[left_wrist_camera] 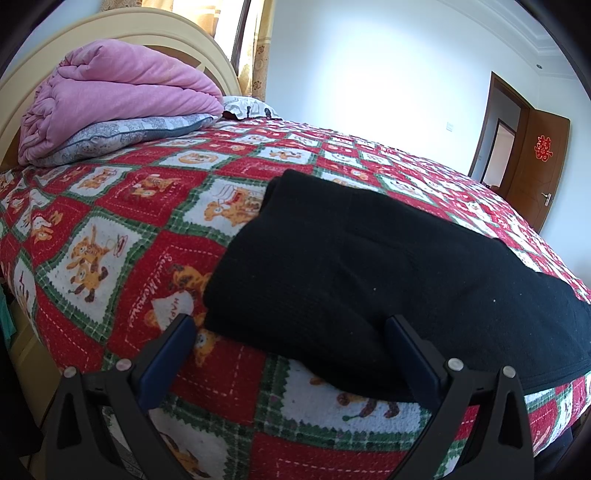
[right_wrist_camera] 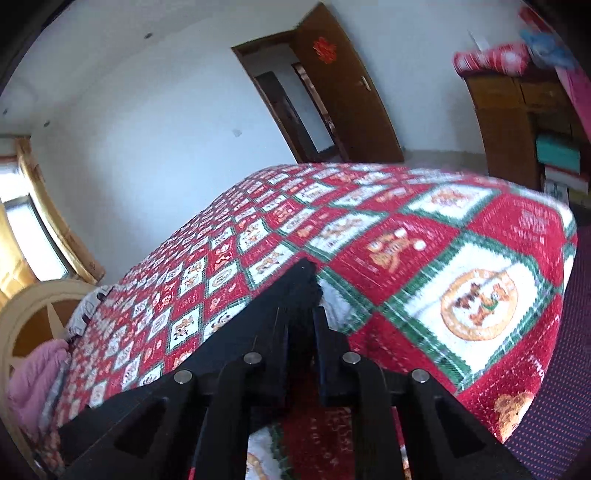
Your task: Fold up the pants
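The black pants [left_wrist_camera: 369, 266] lie folded on the red, green and white patchwork bedspread [left_wrist_camera: 122, 236], stretching from the middle of the left wrist view to its right edge. My left gripper [left_wrist_camera: 291, 325] is open and empty, its fingers straddling the near left corner of the pants just above the bedspread. In the right wrist view my right gripper [right_wrist_camera: 301, 317] is shut on a corner of the black pants [right_wrist_camera: 240, 332], which runs off to the lower left. The bedspread [right_wrist_camera: 443, 258] lies beyond it.
A folded pink quilt [left_wrist_camera: 110, 92] on a grey patterned pillow [left_wrist_camera: 122, 133] sits by the cream headboard [left_wrist_camera: 155, 33]. An open brown door [left_wrist_camera: 535, 166] is at the far right. A wooden cabinet [right_wrist_camera: 517, 118] stands past the bed's foot. A curtained window [right_wrist_camera: 22, 229] is at left.
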The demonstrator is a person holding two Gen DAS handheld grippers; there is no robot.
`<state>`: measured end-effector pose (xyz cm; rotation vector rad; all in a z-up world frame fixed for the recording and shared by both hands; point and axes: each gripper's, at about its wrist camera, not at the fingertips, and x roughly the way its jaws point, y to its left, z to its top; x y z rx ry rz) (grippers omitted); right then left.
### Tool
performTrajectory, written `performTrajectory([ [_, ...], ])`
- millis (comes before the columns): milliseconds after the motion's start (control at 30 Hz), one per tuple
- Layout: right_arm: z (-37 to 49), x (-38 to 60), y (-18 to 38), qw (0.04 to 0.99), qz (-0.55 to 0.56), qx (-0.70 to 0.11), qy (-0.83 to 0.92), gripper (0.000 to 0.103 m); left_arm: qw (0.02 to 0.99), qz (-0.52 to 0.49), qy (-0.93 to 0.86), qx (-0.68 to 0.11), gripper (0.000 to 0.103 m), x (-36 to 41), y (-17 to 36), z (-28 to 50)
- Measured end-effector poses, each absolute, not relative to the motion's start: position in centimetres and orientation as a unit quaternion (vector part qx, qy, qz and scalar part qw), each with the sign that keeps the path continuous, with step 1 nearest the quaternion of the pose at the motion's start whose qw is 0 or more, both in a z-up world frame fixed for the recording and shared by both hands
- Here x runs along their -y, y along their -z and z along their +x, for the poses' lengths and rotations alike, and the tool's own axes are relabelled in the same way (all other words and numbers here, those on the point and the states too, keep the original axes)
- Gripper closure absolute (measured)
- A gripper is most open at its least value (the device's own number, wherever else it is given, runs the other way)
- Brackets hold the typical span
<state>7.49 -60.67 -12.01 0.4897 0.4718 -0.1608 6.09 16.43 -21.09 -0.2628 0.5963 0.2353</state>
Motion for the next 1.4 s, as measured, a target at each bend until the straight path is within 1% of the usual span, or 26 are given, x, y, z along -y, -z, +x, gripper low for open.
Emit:
performTrajectory([
  [167, 7.8, 56.9, 10.6, 0.958, 0.172, -0.22, 0.071, 0.091, 0.941, -0.129, -0.115, -0.292, 0.0, -16.5, 21.1, 6.1],
  [567, 9.3, 48.1, 10.7, 0.963, 0.105, -0.247, -0.007, 0.091, 0.941, -0.129, -0.115, -0.292, 0.0, -16.5, 21.1, 6.1],
  [1067, 10.5, 42.0, 11.0, 0.958, 0.086, -0.264, -0.066, 0.091, 0.941, -0.129, -0.115, -0.292, 0.0, -16.4, 21.2, 6.0],
  [1400, 12.0, 36.8, 12.1, 0.95, 0.06, -0.289, -0.103, 0.091, 0.941, -0.129, -0.116, -0.292, 0.0, -16.4, 21.2, 6.0],
])
